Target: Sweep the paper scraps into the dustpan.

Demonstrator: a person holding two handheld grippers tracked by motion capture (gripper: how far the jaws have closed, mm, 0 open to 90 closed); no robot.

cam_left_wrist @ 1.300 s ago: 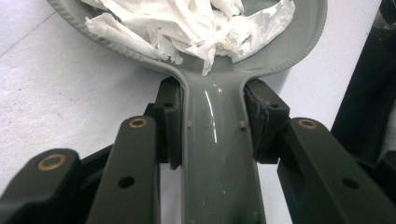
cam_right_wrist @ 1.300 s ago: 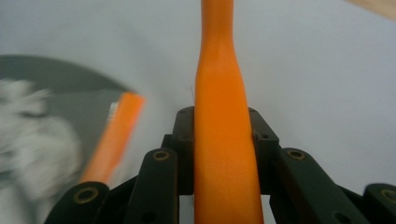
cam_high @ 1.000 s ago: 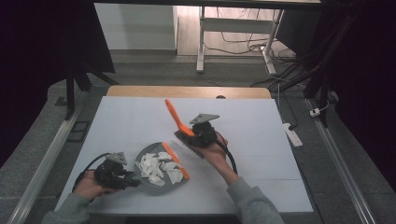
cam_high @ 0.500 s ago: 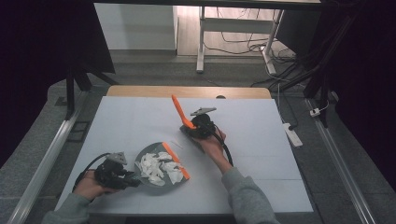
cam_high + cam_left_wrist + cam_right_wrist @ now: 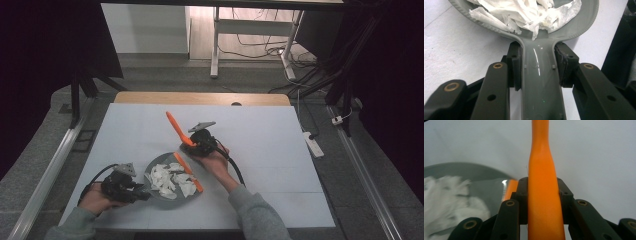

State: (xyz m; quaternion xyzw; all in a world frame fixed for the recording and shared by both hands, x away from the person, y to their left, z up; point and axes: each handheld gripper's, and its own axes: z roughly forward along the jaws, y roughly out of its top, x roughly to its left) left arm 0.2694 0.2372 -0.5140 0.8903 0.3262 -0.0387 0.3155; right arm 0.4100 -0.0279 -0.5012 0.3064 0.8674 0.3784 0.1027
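Grey plastic dustpan (image 5: 172,181) lies at the near left of the white table (image 5: 280,150), its handle clamped between the pads of the left gripper (image 5: 131,184), which has kept its place. Crumpled white paper scraps (image 5: 524,12) fill its tray, with the orange brush head (image 5: 189,172) lying across them. To the right, the right gripper (image 5: 192,140), closed on the orange brush handle (image 5: 543,192), has drifted left and lower over the last second, which suggests another sweep into the pan.
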